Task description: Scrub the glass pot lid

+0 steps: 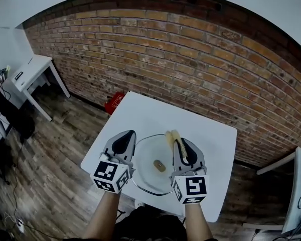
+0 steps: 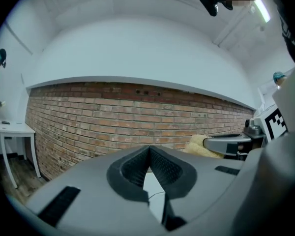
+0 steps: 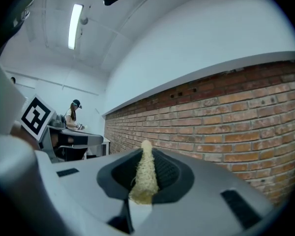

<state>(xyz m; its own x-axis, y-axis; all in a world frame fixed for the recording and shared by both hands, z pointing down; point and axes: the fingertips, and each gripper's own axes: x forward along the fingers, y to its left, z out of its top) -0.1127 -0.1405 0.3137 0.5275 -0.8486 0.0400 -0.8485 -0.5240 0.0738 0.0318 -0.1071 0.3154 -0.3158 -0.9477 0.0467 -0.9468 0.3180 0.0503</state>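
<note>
Slippage of the lid is the chief worry. The left gripper (image 2: 148, 167) has its jaws pressed fully together with nothing between them, so it grips nothing and braces nothing. Its tips appear to hang over the left rim of the glass pot lid (image 1: 146, 173). That lid lies flat on the white table (image 1: 205, 134), below and between the two pairs of jaws, with its brown knob (image 1: 159, 165) facing up and untouched.

If scrubbing starts with the left jaws closed and off the glass, I judge the lid likely to skate or spin on the smooth table. It could slide toward the near edge, which seems close to its rim. Closed tips coming down hard on the glass could also knock or chip it.

The right gripper (image 3: 145, 177) has its jaws clamped on a straw-coloured loofah scrubber (image 1: 174, 138). The scrubber sticks out ahead of the tips, over the lid's far right rim. The jaws hold only a thin strip of fibre. A hard sideways stroke might bend it or drag it out, and bare jaws would then scrape the glass.
</note>
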